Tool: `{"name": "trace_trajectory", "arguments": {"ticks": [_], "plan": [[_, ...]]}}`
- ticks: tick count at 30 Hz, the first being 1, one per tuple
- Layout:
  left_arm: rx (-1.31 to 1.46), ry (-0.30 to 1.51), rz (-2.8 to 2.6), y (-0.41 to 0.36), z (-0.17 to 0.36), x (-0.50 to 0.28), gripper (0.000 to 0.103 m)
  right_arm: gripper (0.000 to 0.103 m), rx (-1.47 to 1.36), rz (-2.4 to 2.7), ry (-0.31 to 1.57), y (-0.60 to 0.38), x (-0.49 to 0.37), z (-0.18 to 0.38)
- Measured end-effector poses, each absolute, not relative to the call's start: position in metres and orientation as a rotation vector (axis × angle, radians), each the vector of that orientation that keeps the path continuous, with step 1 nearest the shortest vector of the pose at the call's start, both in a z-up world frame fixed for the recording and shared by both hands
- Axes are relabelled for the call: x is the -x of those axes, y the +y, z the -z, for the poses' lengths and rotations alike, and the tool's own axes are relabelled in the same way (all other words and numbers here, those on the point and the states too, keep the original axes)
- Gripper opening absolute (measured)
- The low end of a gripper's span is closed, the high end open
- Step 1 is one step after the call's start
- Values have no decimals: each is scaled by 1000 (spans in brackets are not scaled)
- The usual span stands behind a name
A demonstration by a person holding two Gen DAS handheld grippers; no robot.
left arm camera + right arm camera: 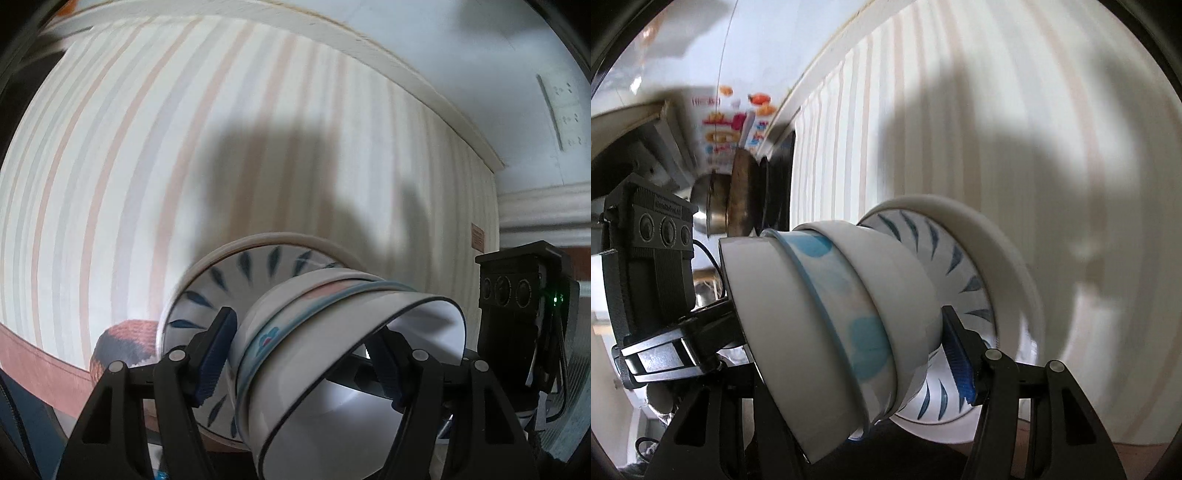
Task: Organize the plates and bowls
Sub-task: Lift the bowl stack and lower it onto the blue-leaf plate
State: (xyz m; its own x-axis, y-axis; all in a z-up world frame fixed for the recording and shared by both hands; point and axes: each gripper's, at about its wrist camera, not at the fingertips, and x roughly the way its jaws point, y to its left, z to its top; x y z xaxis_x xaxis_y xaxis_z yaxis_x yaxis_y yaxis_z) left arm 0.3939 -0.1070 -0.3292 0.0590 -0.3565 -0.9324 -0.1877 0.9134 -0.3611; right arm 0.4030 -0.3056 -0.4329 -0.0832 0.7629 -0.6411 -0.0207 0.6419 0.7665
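A: Count of the crockery stack, starting at the mouth: three nested bowls. First, a plain white bowl with a thin dark rim line (343, 417). Second, a white bowl with a pale blue band and blotchy blue motifs (846, 306). Third, a plain white bowl (897, 280).

B: Under those?

A: Two plates. One white plate with dark blue leaf strokes round its edge (964, 273), then one plain cream-white plate (1004, 258) beneath it. The whole stack sits on the striped cloth of pale pink and grey lines (147, 147).

B: Tongs?

A: Left gripper (303, 354): jaws spread wide, one blue pad outside the bowl walls, the other inside the top bowl's mouth, so it straddles the bowl wall. Whether it presses, I cannot tell. Right gripper (849, 350): also wide, one blue-ribbed pad (956, 365) against the third bowl and patterned plate; its other finger is hidden behind the bowls.

B: Anything readable?

A: One colourful poster (738, 125) on the wall, text too blurred. The black housing (650, 236) of the left gripper bears embossed lettering, illegible. One metal pot (713, 206) and one round woven mat (742, 192) beyond.
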Motion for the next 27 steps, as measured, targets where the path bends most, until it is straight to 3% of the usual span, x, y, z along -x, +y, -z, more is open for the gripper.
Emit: {"name": "trace_trajectory", "arguments": {"ticks": [27], "plan": [[493,1554,117,-92,351,-392,67,60,-534,-720,1577,-269,-408,450]]}}
